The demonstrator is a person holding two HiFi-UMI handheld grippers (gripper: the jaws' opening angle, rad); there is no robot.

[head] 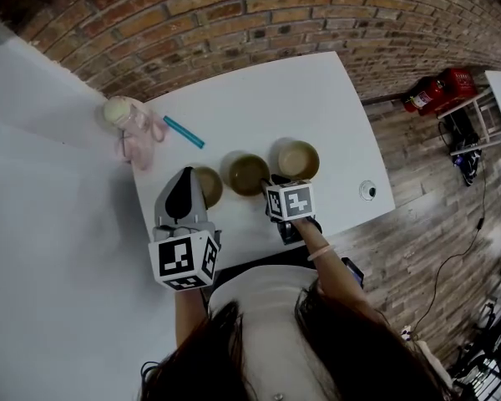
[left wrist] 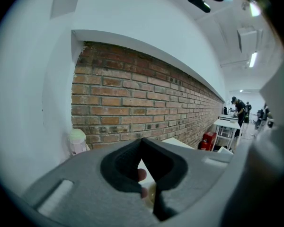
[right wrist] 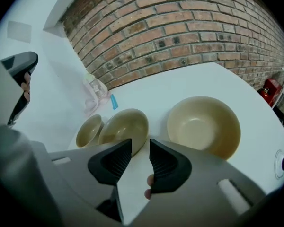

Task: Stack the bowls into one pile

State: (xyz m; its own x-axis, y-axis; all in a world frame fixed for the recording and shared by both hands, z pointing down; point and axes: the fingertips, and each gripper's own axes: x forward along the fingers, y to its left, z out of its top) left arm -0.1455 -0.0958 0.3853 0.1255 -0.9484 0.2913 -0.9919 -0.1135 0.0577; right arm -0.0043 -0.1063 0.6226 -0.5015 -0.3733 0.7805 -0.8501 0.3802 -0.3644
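Three tan bowls sit apart in a row on the white surface [head: 334,98], none stacked on another. The left bowl [head: 210,187] is the smallest, the middle bowl [head: 249,174] stands just beside it, and the right bowl [head: 299,159], the widest, sits a little apart from the middle one. All three are upright and empty. My right claw [right wrist: 139,143] points steeply down at the surface in front of the middle bowl. Its two black ribbed pads stand apart, with only bare white surface showing in the gap between them. In the right gripper view the middle bowl's near rim lies just past the tip of the pad on the left, and I cannot tell whether they touch. My left claw [left wrist: 142,141] is held more nearly level above the left bowl, partly hiding it in the head view. It points toward the brick wall [left wrist: 132,98], its pad tips are together, and nothing is caught between them. Toward the far left corner of the surface stands a pale bottle with pink wrapping [head: 131,125], with a short blue stick [head: 184,132] lying near it. A small round fitting [head: 367,190] sits near the right edge, and a red fire extinguisher [head: 430,94] lies on the floor beyond.
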